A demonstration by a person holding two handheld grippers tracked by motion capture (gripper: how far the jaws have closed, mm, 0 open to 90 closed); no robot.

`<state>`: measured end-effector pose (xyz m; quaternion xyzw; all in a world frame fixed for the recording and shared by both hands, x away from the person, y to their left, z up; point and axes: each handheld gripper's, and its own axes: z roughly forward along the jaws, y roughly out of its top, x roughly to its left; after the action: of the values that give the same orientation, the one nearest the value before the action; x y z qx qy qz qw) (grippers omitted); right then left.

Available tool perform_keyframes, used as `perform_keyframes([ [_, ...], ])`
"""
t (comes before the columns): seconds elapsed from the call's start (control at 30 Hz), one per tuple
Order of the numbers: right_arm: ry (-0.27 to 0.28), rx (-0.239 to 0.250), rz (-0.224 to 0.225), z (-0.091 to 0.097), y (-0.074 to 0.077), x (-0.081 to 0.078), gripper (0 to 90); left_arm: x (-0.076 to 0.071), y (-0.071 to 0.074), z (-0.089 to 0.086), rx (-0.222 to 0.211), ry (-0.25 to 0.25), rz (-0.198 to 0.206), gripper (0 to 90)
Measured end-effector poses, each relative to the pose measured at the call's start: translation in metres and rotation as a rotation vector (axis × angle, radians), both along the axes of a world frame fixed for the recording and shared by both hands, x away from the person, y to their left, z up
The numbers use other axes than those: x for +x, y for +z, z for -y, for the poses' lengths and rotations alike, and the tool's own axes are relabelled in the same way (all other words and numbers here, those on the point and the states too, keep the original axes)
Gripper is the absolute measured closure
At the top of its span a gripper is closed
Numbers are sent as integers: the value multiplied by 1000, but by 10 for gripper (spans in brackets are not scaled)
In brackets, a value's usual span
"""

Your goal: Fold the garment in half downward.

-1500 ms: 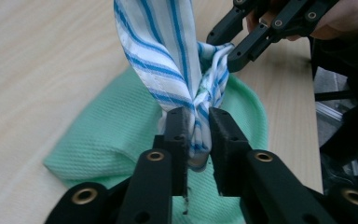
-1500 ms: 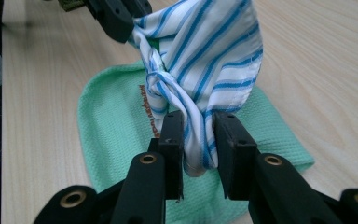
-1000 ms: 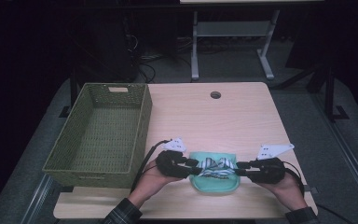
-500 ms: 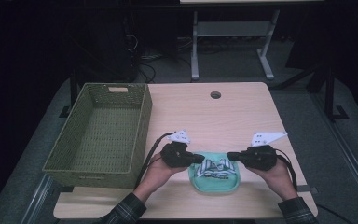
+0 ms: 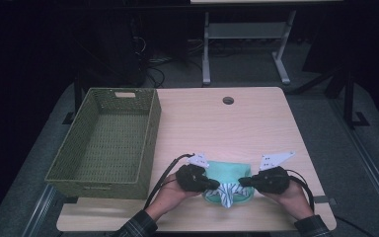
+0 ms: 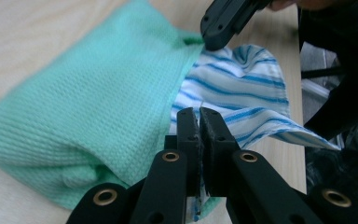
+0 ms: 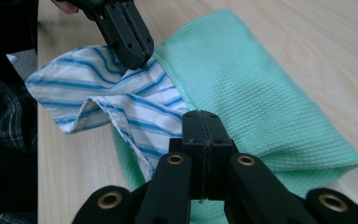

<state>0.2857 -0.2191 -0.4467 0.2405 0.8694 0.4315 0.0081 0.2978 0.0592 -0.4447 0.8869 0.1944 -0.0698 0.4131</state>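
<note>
With the left gripper [image 5: 212, 185] and right gripper [image 5: 244, 181] each pinched on an opposite end of the striped cloth [image 5: 228, 190], which lies atop the green towel [image 5: 229, 170] at the table's [image 5: 212, 123] near edge, note its long axis runs between your hands.

In the right gripper view, the right gripper [image 7: 200, 122] has just closed its jaws on the near edge of the striped cloth [image 7: 98, 93], which lies over the green towel [image 7: 242, 74], while the left gripper [image 7: 129, 39] pinches its far edge.
</note>
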Motion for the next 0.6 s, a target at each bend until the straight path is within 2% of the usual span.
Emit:
perform_keyframes([
  [0.07,6,25,-9,-1,-1,-4,891,-2,-4,1,20,-8,5,861],
  [0.13,22,16,-17,-4,-4,-8,891,-3,-8,3,36,-8,4,861],
  [0.23,43,-27,-34,-9,-11,-11,892,-4,-13,5,78,-13,29,852],
  [0.4,45,-81,-46,-12,-24,-11,894,-5,-17,4,120,-15,67,843],
  [0.6,46,-90,-22,-13,-24,-10,896,-1,-15,-1,150,2,108,858],
])
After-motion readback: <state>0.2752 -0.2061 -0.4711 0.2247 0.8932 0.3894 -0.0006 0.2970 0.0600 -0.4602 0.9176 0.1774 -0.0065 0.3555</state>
